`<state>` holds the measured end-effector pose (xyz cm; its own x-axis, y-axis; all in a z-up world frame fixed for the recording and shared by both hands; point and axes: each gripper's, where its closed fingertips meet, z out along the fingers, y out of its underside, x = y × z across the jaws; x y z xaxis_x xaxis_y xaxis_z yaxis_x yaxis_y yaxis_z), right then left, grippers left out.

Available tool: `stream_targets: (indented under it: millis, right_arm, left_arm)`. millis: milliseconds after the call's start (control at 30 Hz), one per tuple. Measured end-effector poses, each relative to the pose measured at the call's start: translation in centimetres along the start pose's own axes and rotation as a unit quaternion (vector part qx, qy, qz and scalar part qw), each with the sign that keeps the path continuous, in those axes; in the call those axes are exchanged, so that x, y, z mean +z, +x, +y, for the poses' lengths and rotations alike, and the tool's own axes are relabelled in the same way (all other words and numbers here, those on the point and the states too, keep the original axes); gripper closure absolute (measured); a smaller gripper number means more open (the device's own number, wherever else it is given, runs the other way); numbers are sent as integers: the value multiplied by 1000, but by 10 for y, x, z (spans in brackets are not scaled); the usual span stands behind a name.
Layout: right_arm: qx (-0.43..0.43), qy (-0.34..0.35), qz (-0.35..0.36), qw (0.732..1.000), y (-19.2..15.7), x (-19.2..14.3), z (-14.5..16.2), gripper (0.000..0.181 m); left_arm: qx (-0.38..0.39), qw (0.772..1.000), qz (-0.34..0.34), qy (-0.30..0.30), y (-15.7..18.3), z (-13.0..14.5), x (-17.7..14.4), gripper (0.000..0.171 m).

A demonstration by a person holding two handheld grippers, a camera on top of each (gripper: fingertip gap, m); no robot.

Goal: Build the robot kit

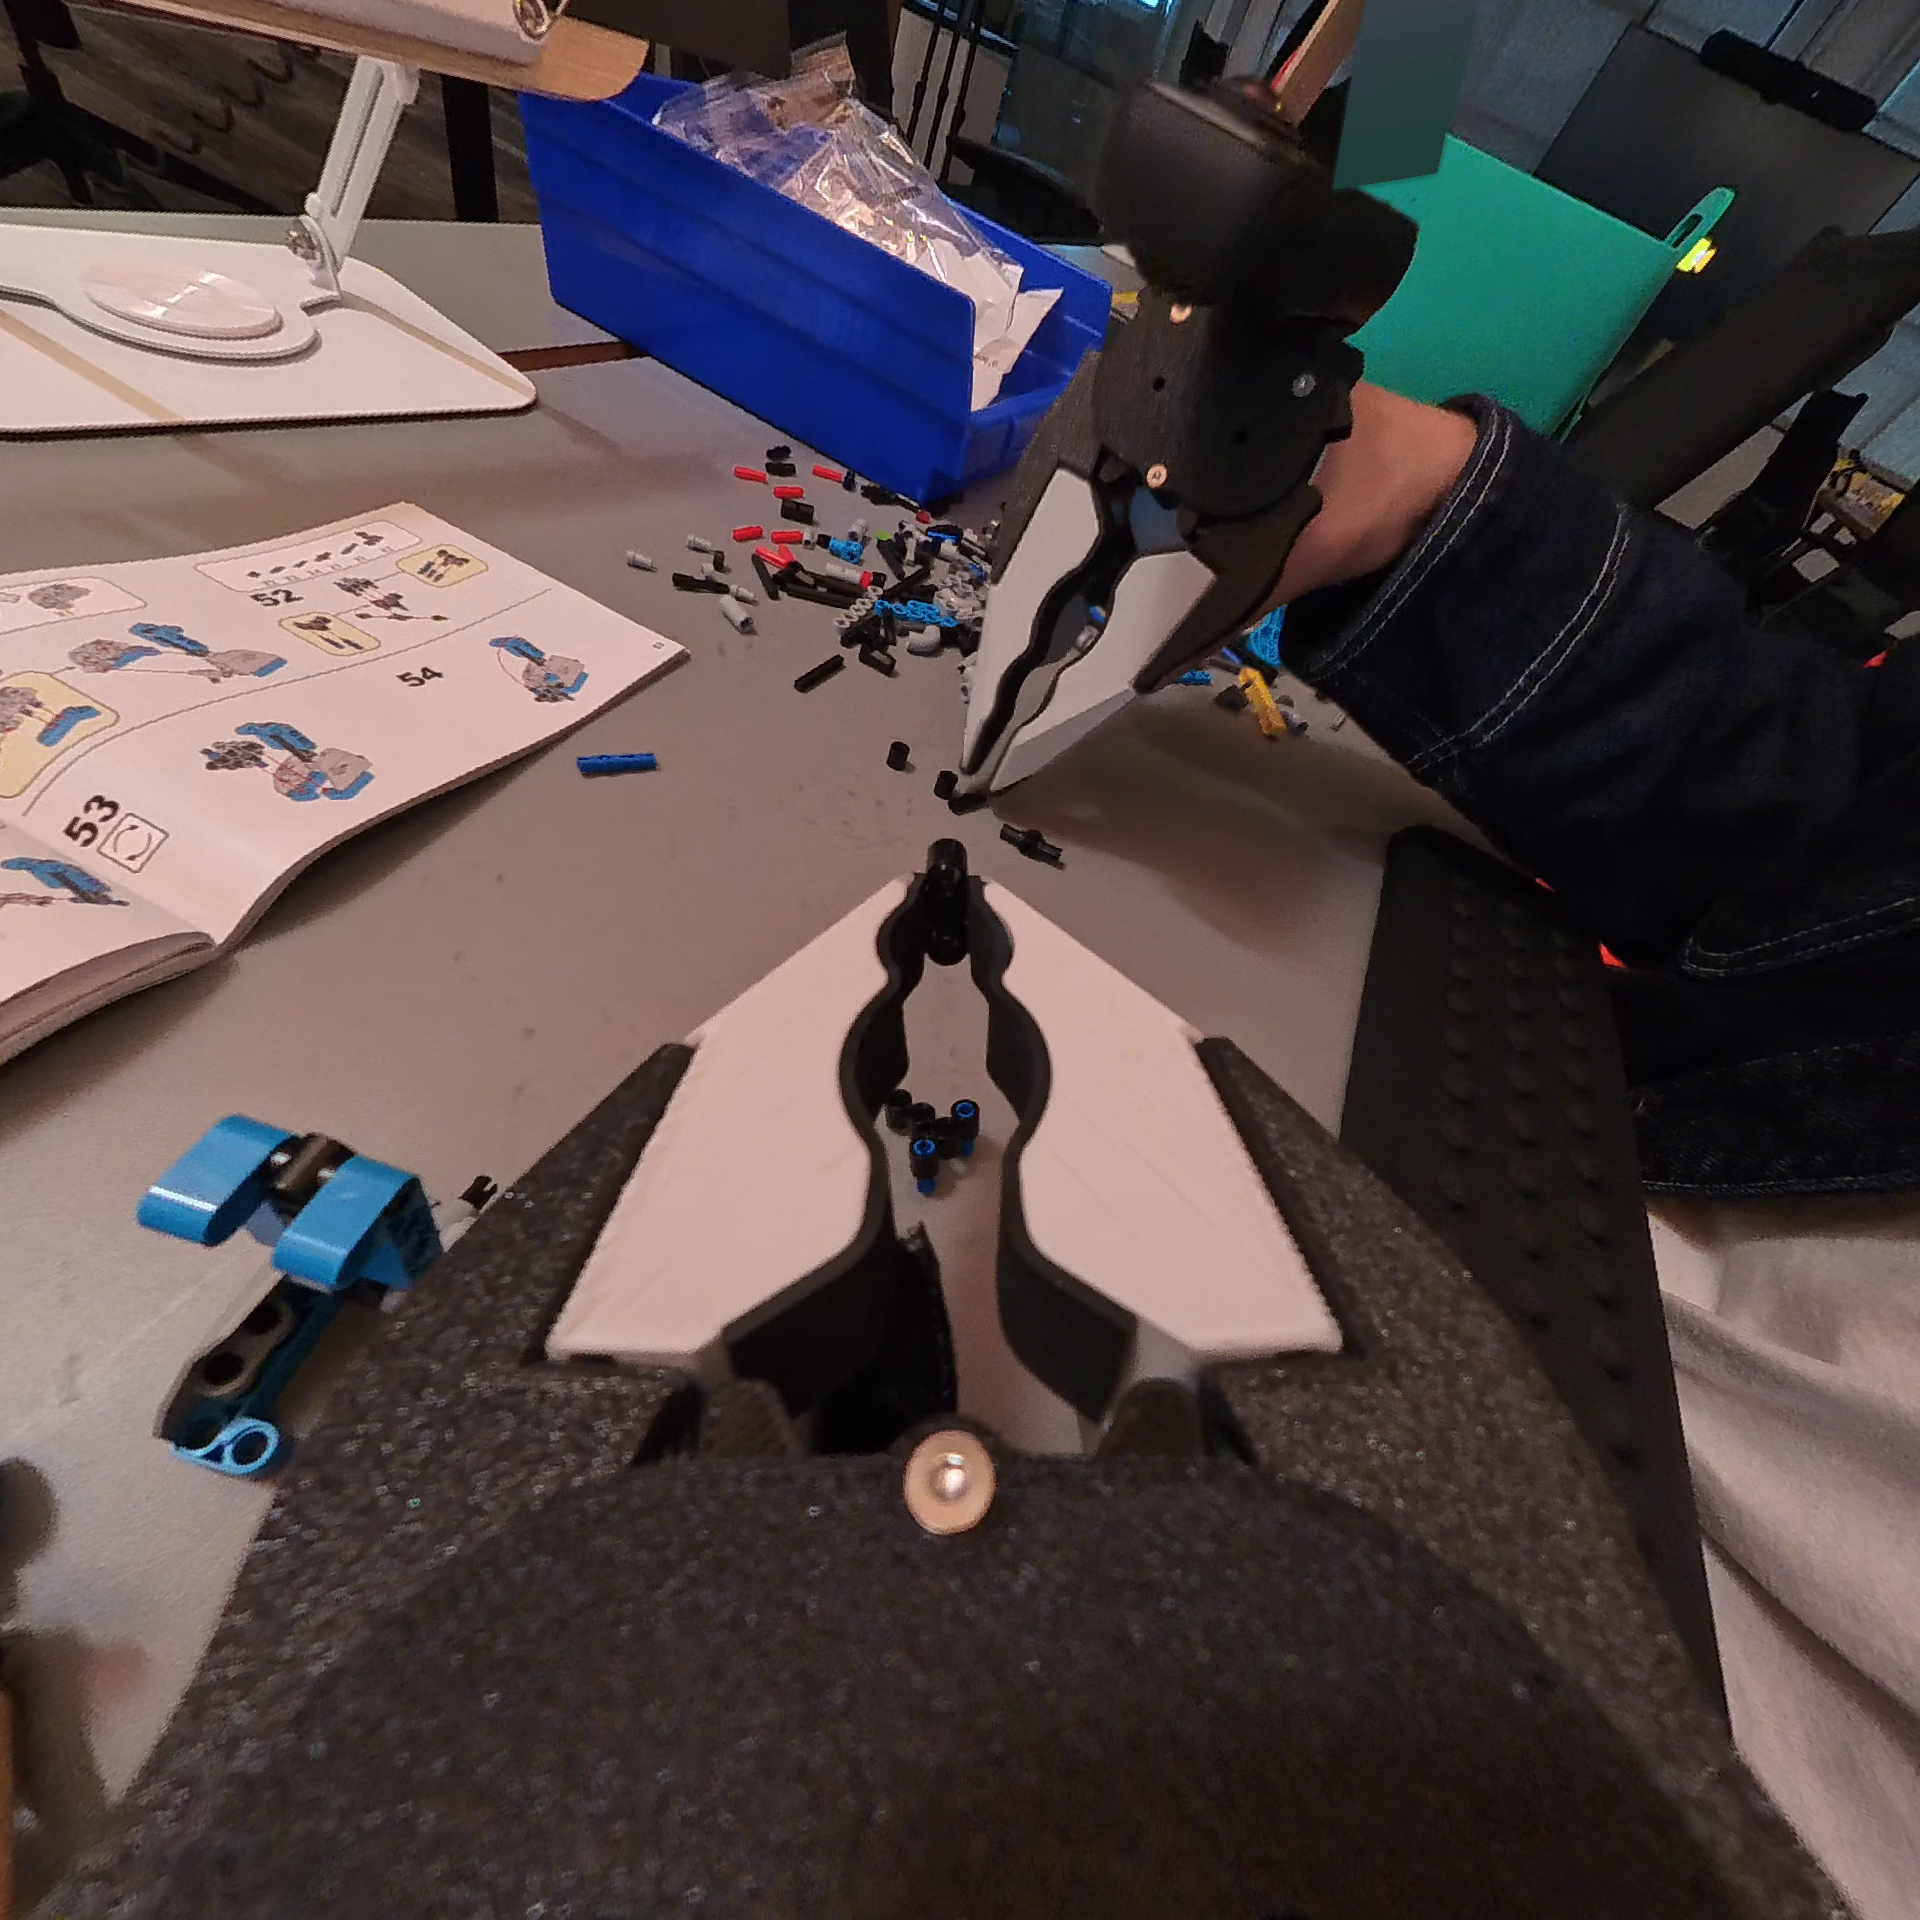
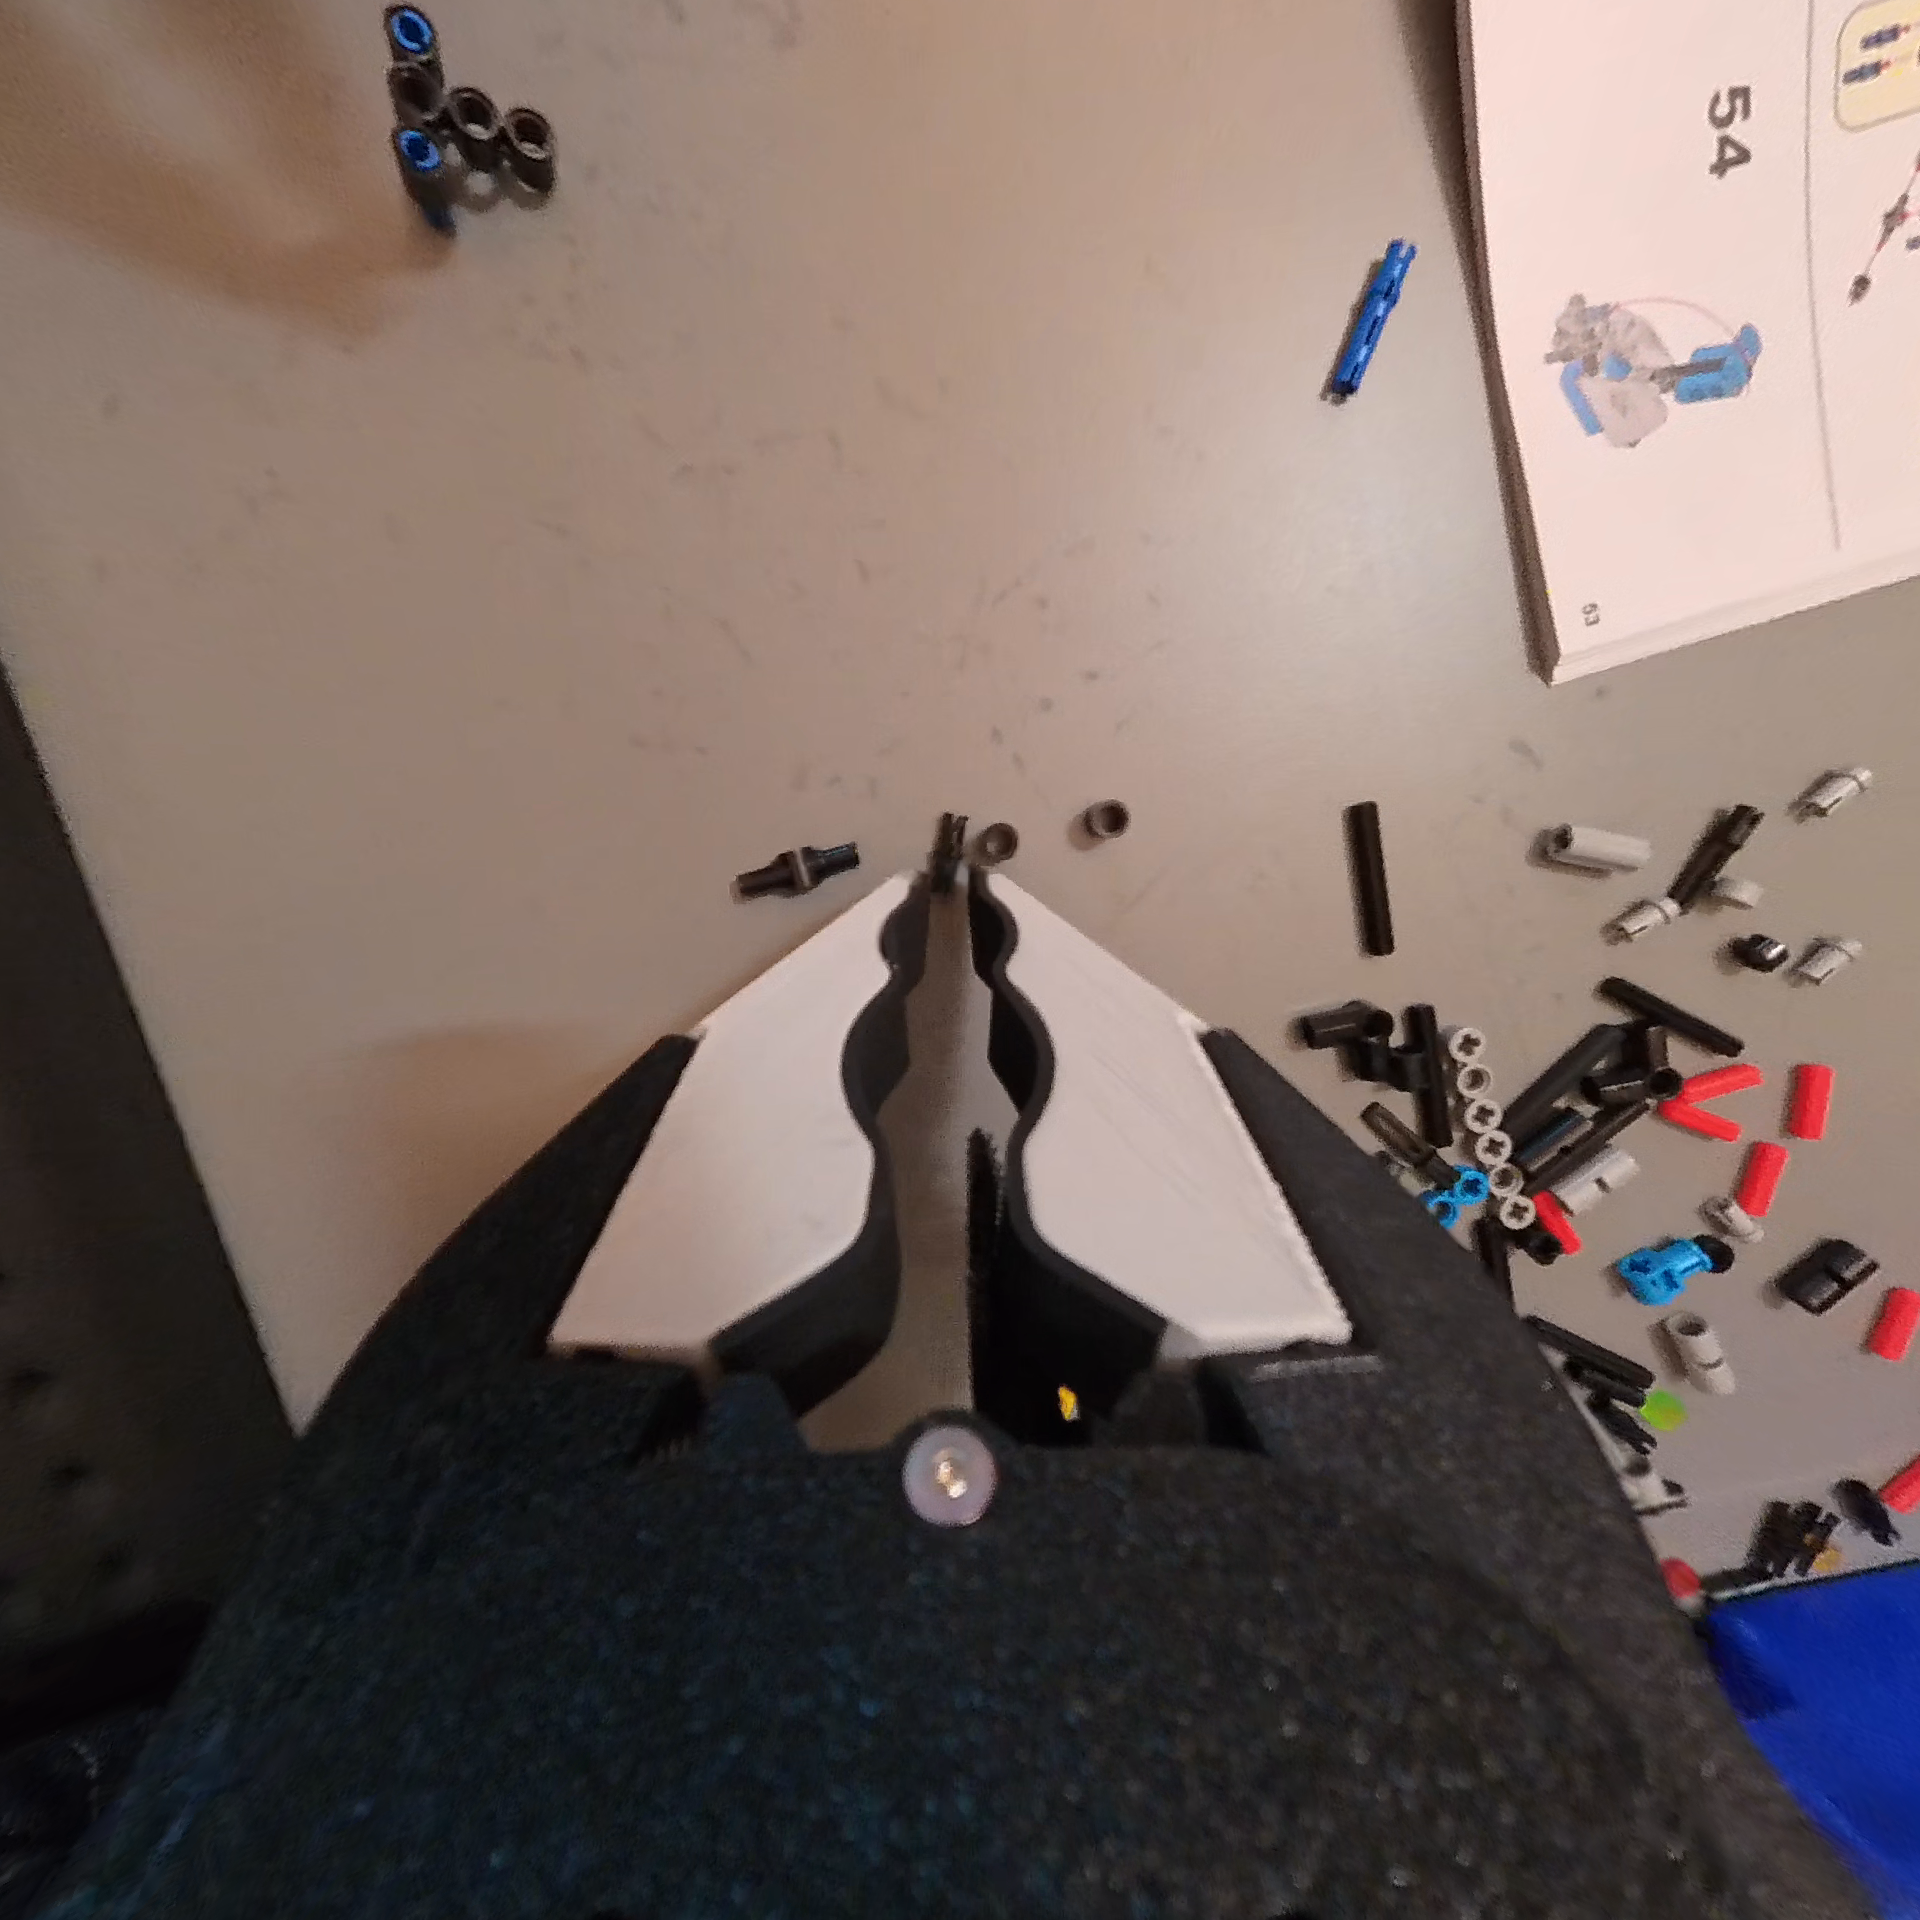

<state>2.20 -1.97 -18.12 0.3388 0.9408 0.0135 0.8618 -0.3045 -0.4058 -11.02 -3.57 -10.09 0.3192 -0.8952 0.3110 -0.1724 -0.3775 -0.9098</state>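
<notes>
My left gripper [image 1: 945,883] is shut on a small black connector piece [image 1: 945,899] and holds it just above the grey table [image 1: 623,987]. A small black and blue pin assembly [image 1: 930,1127] lies on the table under its fingers; it also shows in the right wrist view [image 2: 468,125]. My right gripper [image 2: 951,878] points down at the table, shut on a small black pin [image 2: 951,844]. It shows in the left wrist view [image 1: 971,795], just beyond my left tips. Another black pin [image 2: 795,871] and two small bushes [image 2: 1107,821] lie beside it.
An open instruction booklet [image 1: 260,707] lies left. A pile of loose black, red, grey and blue parts [image 1: 862,582] sits before a blue bin [image 1: 790,281]. A blue axle pin [image 1: 616,764] and a blue-black sub-assembly [image 1: 291,1278] lie apart. A black mat [image 1: 1507,1143] is right. My hands' fingertips stand some 15 cm from each other.
</notes>
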Motion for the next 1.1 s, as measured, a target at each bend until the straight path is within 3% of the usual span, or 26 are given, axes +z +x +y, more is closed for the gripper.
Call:
stream_targets:
  millis: [400, 467, 567, 667, 1100]
  right_arm:
    - [18, 13, 2, 1000, -2, 9, -6, 177]
    - [16, 102, -22, 994, -13, -2, -38, 177]
    - [33, 286, -65, 955, -36, -29, -108, 177]
    - [40, 353, -83, 931, -52, -31, -140, 177]
    - [-10, 311, -51, 949, -60, -17, -138, 177]
  left_arm:
    - [-1, 1000, -2, -6, -1, 2, 2, 165]
    - [-2, 1000, -7, -1, -3, 0, 1, 165]
    - [1, 1000, -9, 2, -3, -1, 0, 164]
    - [7, 1000, -13, 1, -3, 0, 1, 164]
    - [41, 999, -32, -11, -3, 3, 2, 164]
